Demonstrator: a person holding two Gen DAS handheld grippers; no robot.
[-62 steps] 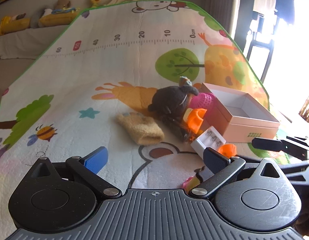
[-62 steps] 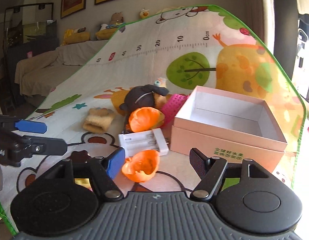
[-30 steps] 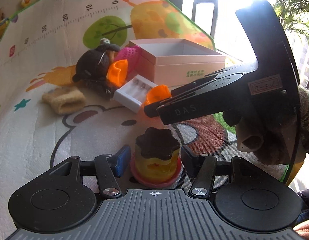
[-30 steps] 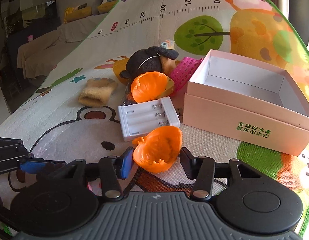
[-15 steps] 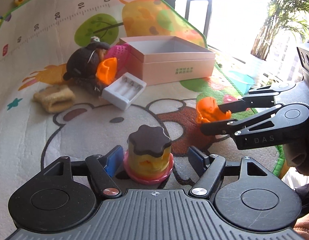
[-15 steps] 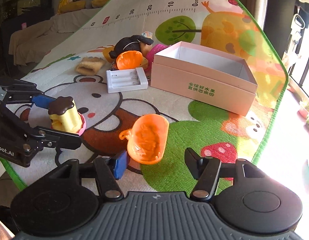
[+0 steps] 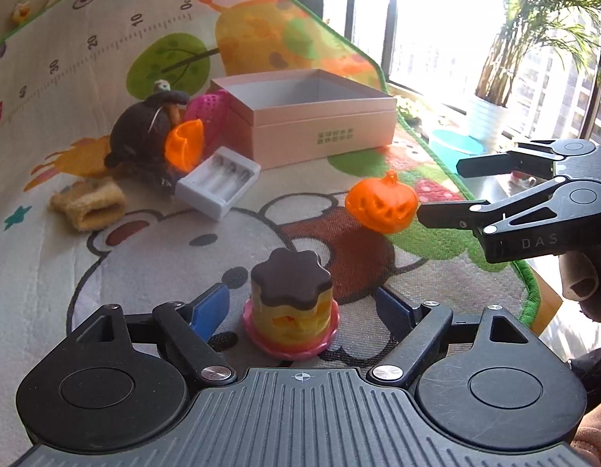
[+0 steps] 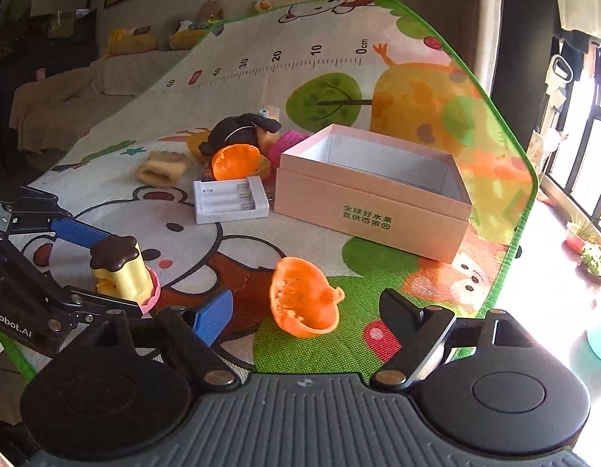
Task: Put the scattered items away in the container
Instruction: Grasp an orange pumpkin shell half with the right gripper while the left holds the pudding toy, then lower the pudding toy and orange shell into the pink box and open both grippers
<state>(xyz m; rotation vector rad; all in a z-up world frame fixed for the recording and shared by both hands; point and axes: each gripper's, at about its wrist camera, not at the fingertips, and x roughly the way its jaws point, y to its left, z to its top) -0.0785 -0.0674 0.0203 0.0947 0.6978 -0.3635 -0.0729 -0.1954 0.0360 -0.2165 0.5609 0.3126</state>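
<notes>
L wrist view: left gripper (image 7: 300, 311) jaws opening, pads clear of the toy cake (image 7: 290, 303) on both sides — released, nothing gripped. Cake stands upright on the play mat (image 7: 47, 280), dead centre between the fingers, right up close to the cam. Pink box (image 7: 320, 120) sits well beyond it, up and slightly right in frame, open top, looks empty. The right gripper (image 7: 440, 186) shows at frame right, jaws apart, with the pumpkin half (image 7: 380, 206) just off its lower fingertip — can't tell if touching. Other clutter — battery charger (image 7: 218, 185), dark plush (image 7: 144, 136), second orange shell (image 7: 183, 144), knit piece (image 7: 86, 204) — is bunched beside the box's left wall.

R wrist view: right gripper (image 8: 306, 311) jaws also opening, nothing clamped. Pumpkin half (image 8: 304, 297) lies on its side on the mat between the fingers, hollow face toward the blue pad, stem toward the box side; gaps visible both sides. Box (image 8: 372, 198) is straight ahead, a bit right, near. Left gripper (image 8: 102, 268) is at frame left, its fingers either side of the cake (image 8: 121, 268).

Judgement: each claw is already lined up on its own item, so regrasp needs no reposition. R hand is nearer the box, so pumpkin prob goes first; the lift then has to clear the near wall. Cake's axis is vertical — side pinch on the body should hold; shell is thin and curved, may slip or rotate.
</notes>
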